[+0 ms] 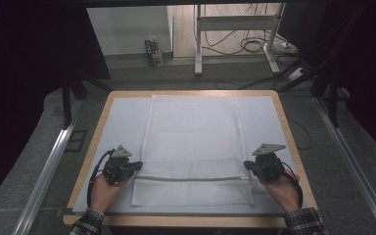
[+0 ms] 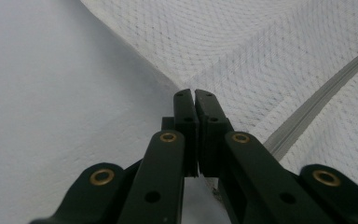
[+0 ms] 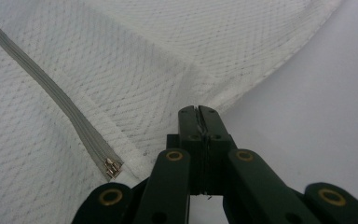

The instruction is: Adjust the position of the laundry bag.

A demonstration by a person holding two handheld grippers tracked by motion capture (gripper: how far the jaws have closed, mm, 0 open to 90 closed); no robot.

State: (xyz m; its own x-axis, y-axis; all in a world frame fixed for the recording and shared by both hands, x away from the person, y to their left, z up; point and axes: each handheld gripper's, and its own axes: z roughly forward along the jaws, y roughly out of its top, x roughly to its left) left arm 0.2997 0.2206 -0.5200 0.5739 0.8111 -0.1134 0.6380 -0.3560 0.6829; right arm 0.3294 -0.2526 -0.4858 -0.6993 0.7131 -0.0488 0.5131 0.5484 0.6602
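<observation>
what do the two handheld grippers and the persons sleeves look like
Both the left gripper and the right gripper are black, each topped by a grey three-cornered plate and trailing a black cable. Up close, the black jaws are flat bars with brass-coloured rivets and small holes. The person wears plaid sleeves, dark with lighter lines.
</observation>
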